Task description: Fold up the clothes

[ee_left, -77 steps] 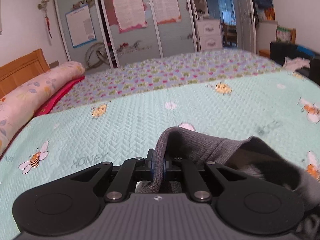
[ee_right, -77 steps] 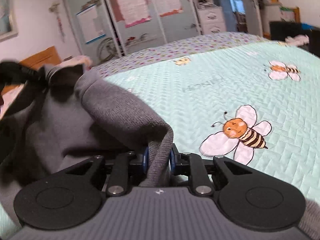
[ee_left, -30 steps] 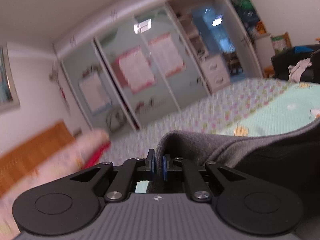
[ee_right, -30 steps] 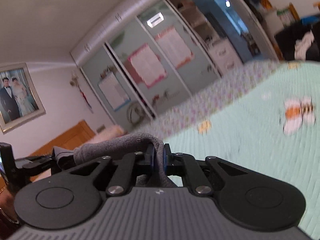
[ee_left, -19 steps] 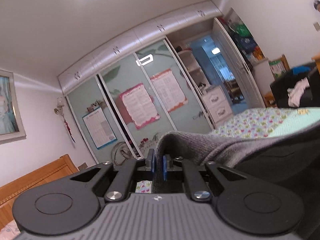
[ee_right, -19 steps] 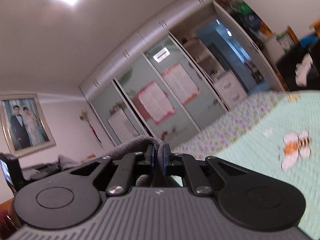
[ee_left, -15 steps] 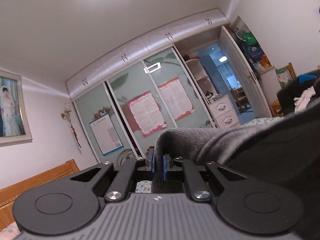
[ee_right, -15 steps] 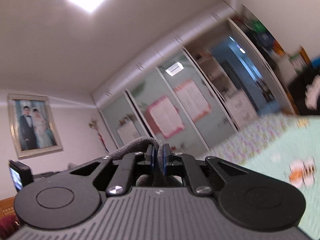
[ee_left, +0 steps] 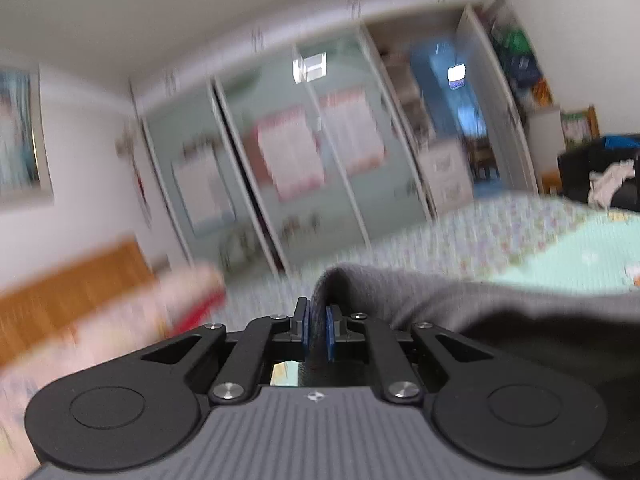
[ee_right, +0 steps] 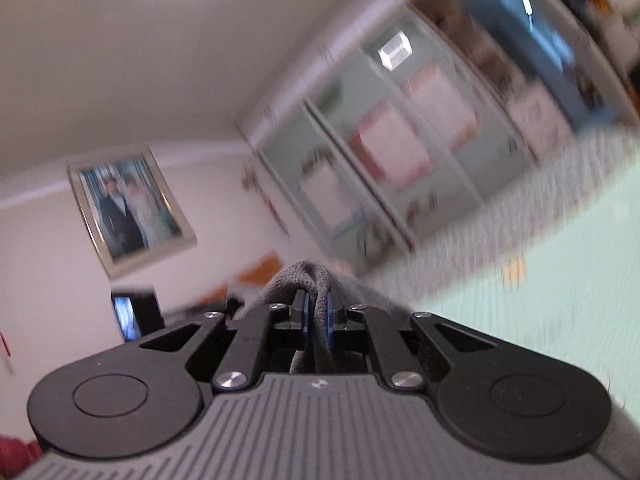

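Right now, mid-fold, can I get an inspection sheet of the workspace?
Surface: mint quilted bedspread, blurred by motion.
Job's things: grey knit garment, lifted, pinched at two points.
Clutter: white cloth on dark furniture far right.
Grippers: left tongs shut on the garment; right tongs shut on the garment.
Cables: nothing seen.
Surroundings: sliding wardrobe doors with posters, framed photo, wooden headboard.

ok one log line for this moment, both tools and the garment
left tool: shut on grey garment | right tool: shut on grey garment | garment: held between both | bed: beyond | view: motion-blurred
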Motion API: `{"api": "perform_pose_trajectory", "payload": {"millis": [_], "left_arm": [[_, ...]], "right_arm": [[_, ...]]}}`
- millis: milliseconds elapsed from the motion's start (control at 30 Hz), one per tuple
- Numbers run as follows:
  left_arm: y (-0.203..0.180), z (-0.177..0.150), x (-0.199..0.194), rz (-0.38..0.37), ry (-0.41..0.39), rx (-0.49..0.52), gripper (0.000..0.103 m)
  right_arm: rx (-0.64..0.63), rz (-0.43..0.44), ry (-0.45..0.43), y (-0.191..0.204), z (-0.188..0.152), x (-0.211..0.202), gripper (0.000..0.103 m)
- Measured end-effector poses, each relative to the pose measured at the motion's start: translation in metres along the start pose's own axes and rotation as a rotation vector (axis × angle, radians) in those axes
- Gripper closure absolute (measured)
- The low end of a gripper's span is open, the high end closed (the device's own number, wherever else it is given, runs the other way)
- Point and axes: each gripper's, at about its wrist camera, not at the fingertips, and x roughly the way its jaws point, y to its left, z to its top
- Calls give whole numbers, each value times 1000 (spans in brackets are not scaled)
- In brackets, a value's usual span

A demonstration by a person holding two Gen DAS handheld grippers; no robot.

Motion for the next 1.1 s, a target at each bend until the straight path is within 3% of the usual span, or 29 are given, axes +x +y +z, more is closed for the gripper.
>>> {"api": "perform_pose_trajectory", "payload": {"millis": [167, 333, 500, 733, 833, 1000, 1100], "left_arm": [[16, -66, 21, -20, 192, -49, 94], [25, -101, 25, -39, 265, -63, 94], [23, -124, 23, -57, 287, -77, 94], [32, -145, 19, -132, 316, -165, 94], [27, -153, 16, -134, 311, -133, 92], [19, -168, 8, -167, 304, -104, 92], [18, -174, 3, -161, 310, -114, 75]], "right_arm": [[222, -35, 206, -44, -70, 23, 96], [392, -40, 243, -71, -94, 31, 96], [428, -43, 227, -74, -99, 30, 96], [473, -67, 283, -74, -120, 32, 96], [499, -76, 280, -78, -122, 27, 96], [440, -112, 262, -76, -118, 24, 96], [439, -121, 254, -78, -119, 23, 96]]}}
